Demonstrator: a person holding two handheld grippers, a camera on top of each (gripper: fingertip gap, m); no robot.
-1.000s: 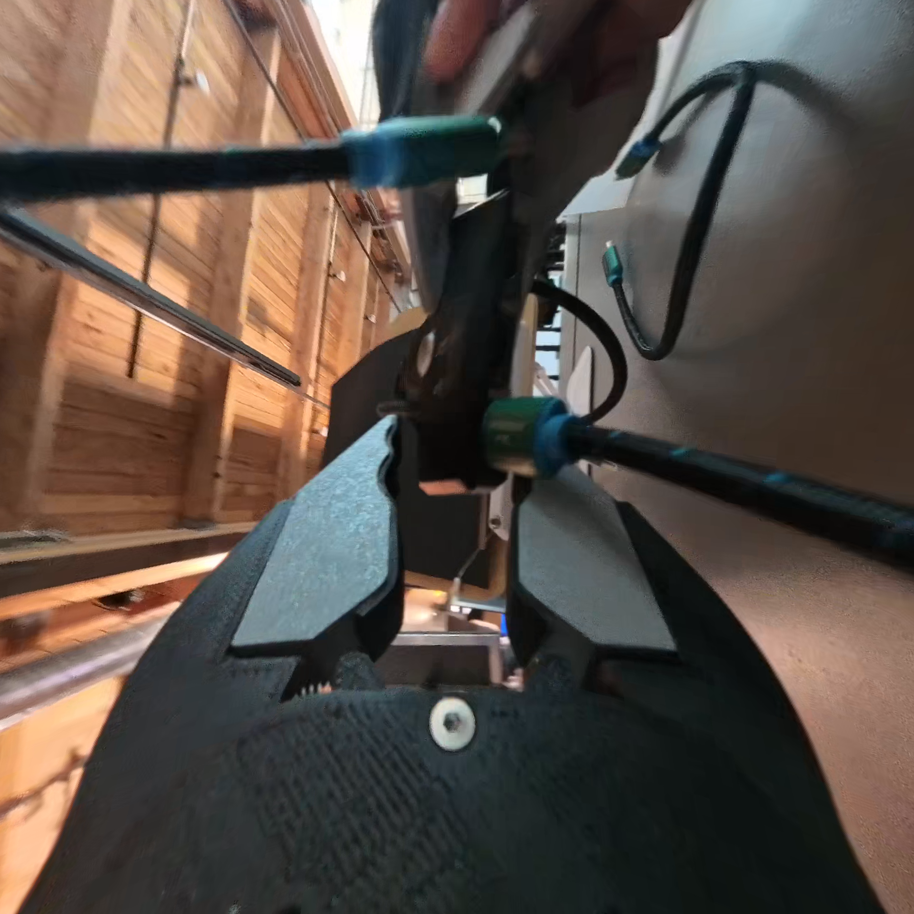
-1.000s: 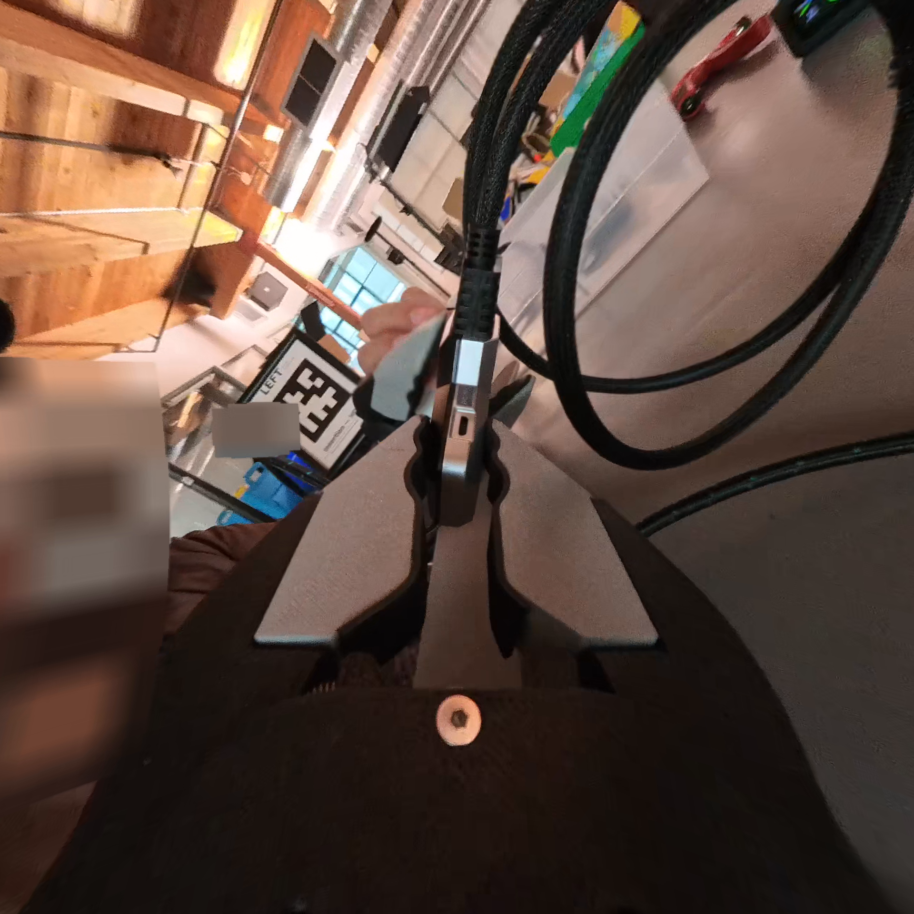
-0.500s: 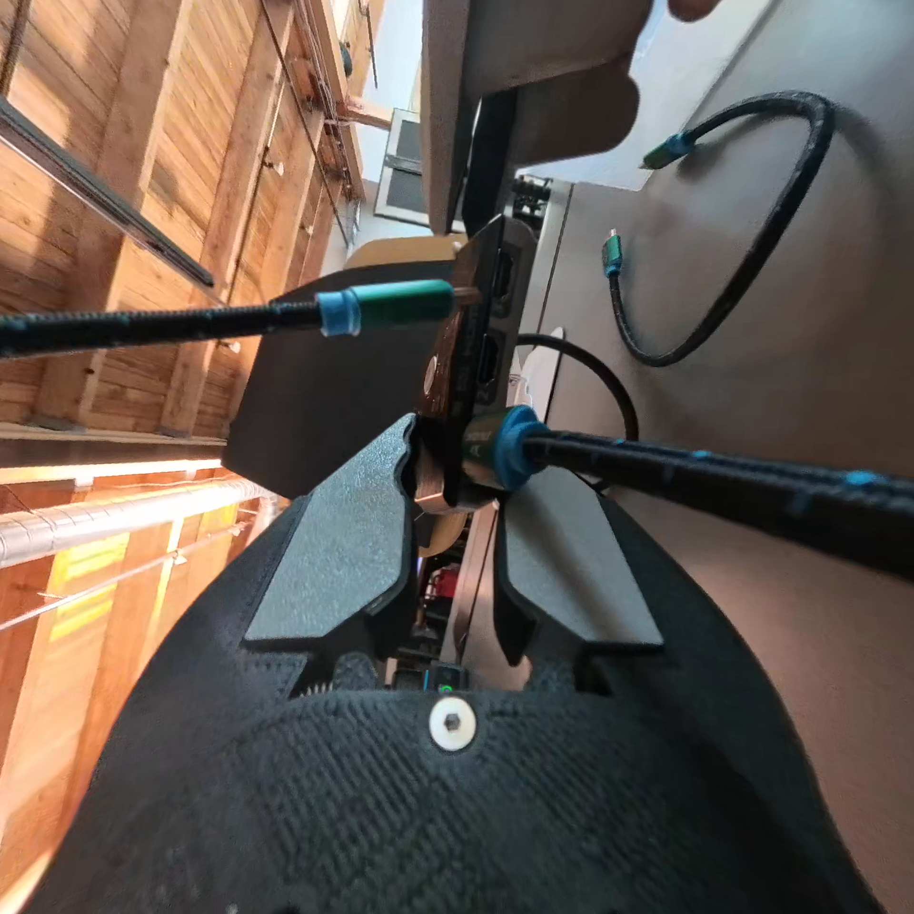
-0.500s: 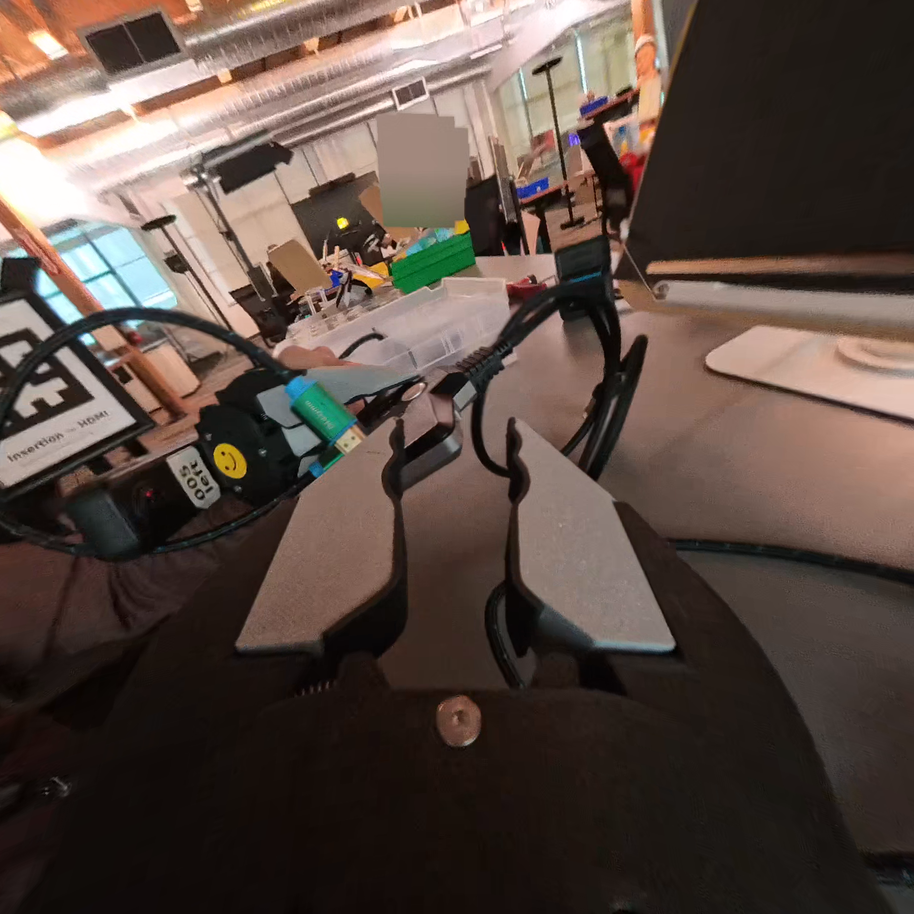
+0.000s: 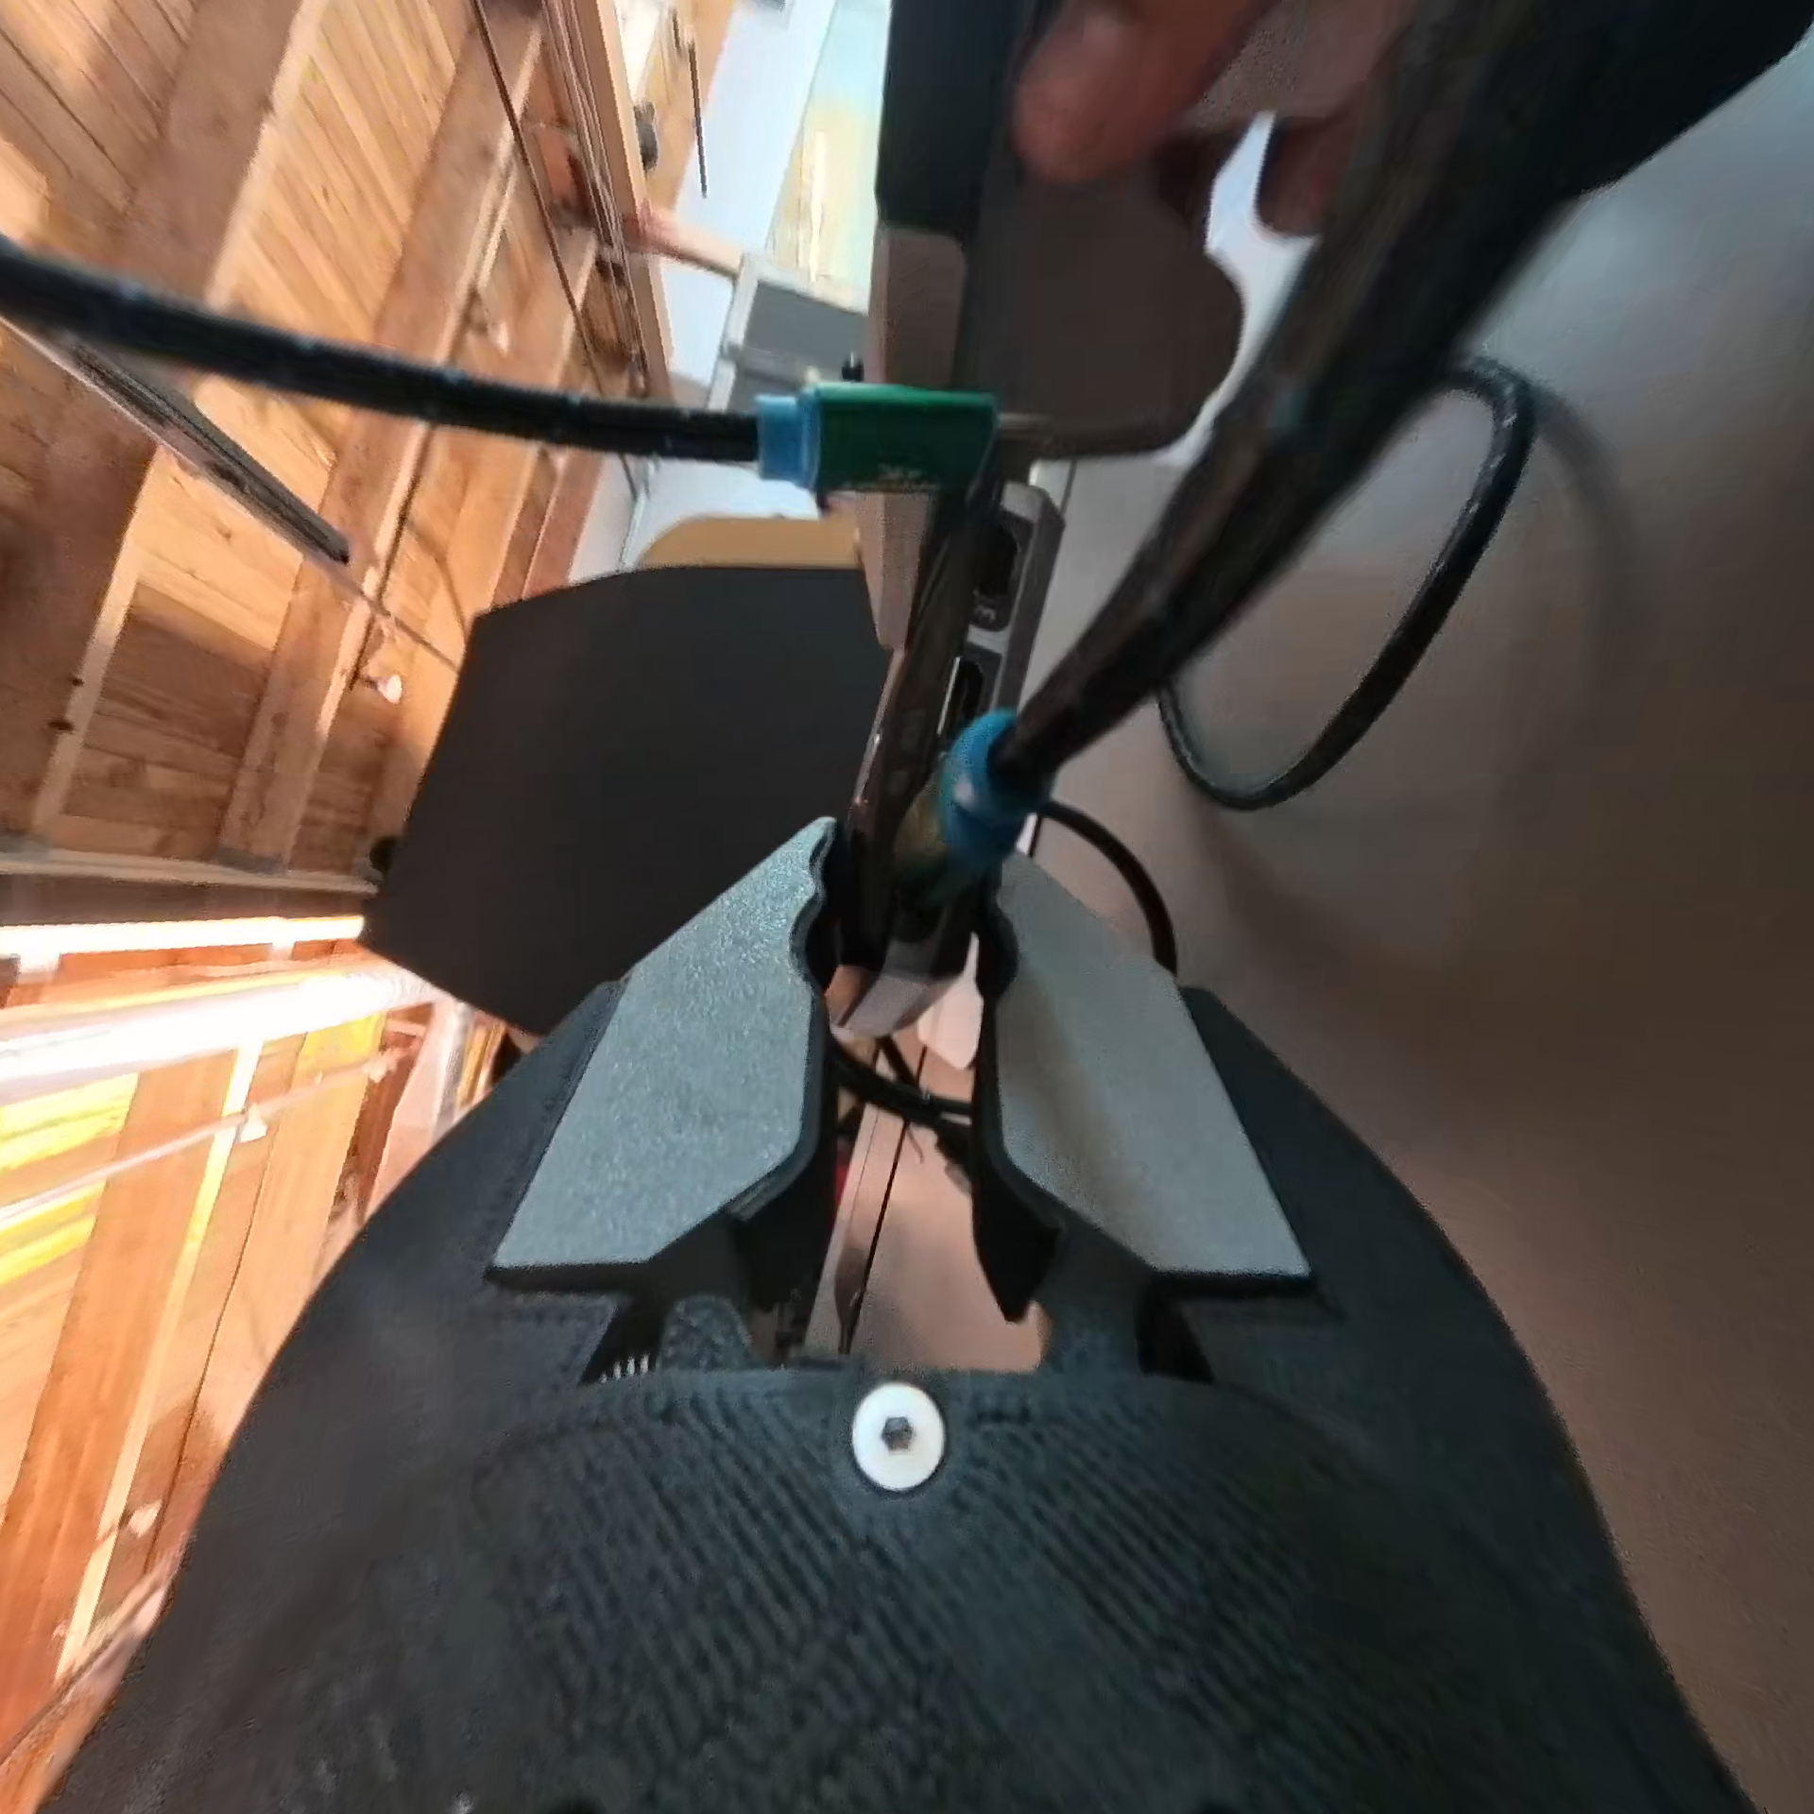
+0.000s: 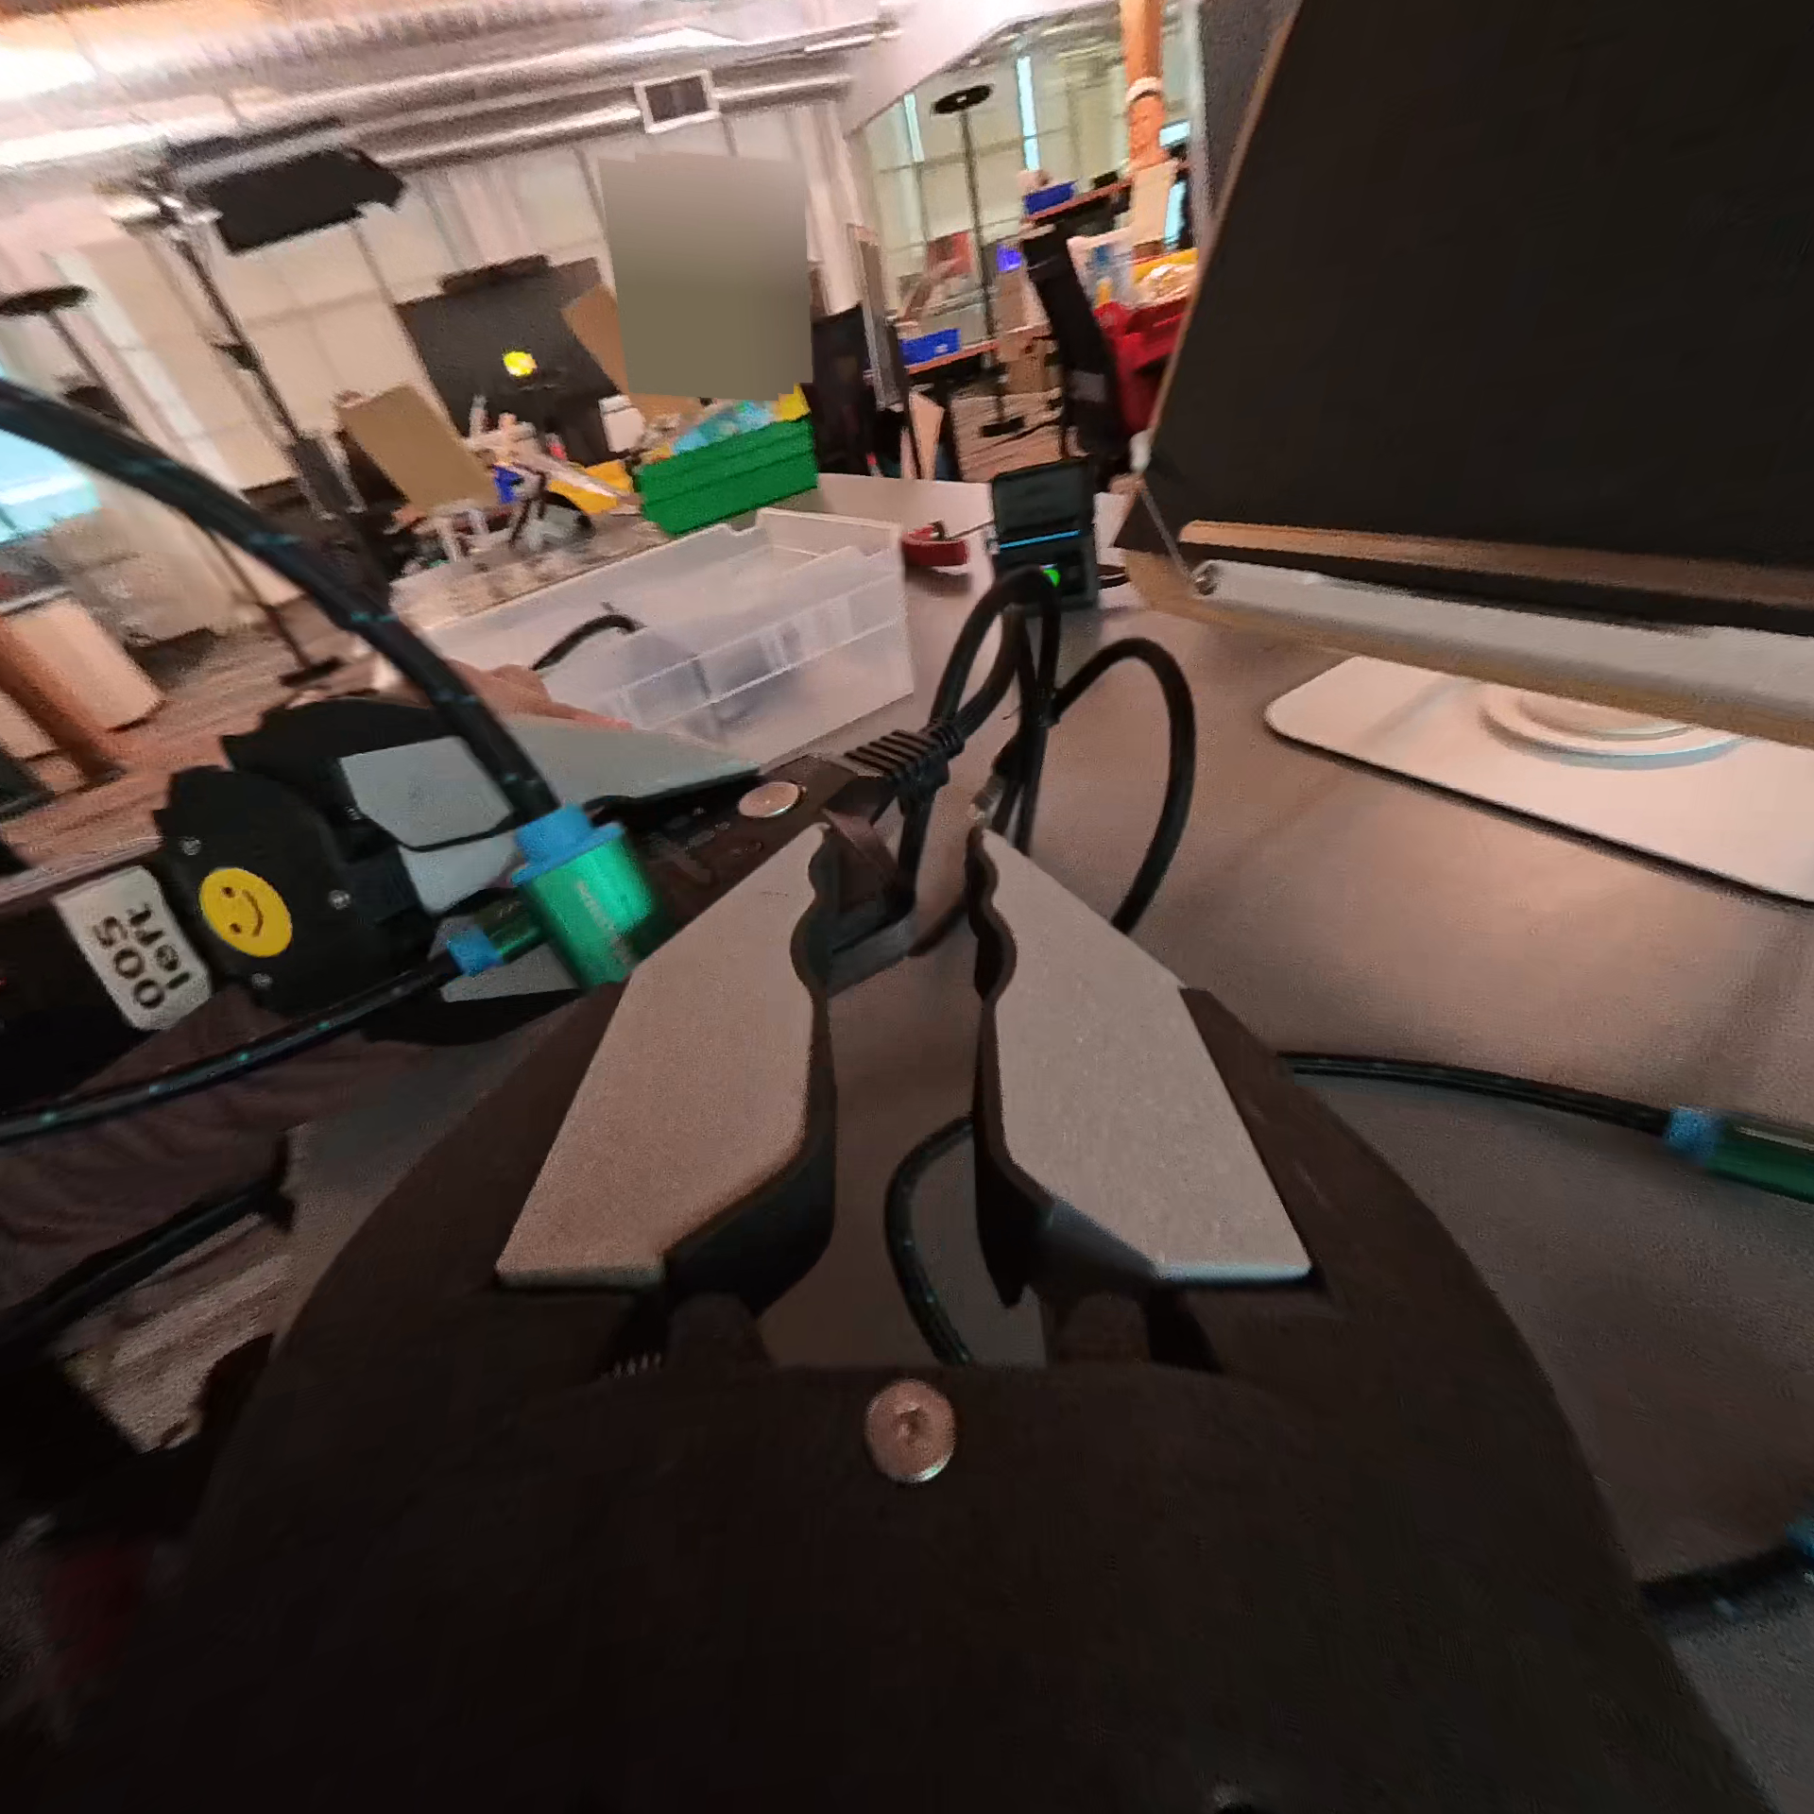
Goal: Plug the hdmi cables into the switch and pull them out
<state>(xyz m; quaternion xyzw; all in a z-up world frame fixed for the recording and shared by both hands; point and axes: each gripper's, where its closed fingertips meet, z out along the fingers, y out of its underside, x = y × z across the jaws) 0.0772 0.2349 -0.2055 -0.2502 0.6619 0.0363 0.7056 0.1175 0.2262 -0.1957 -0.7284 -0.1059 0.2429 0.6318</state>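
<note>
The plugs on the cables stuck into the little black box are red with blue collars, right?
Not quite. The plugs are green, not red, with blue collars. The right wrist view shows them best, pushed into the black box; the left wrist view shows one too.

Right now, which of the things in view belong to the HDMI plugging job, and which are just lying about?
Job: the switch, held between the left gripper's fingers; green HDMI plugs in it; spare green-plug cable; right gripper.

Lying about: clear plastic bin, monitor, green crates.
</note>
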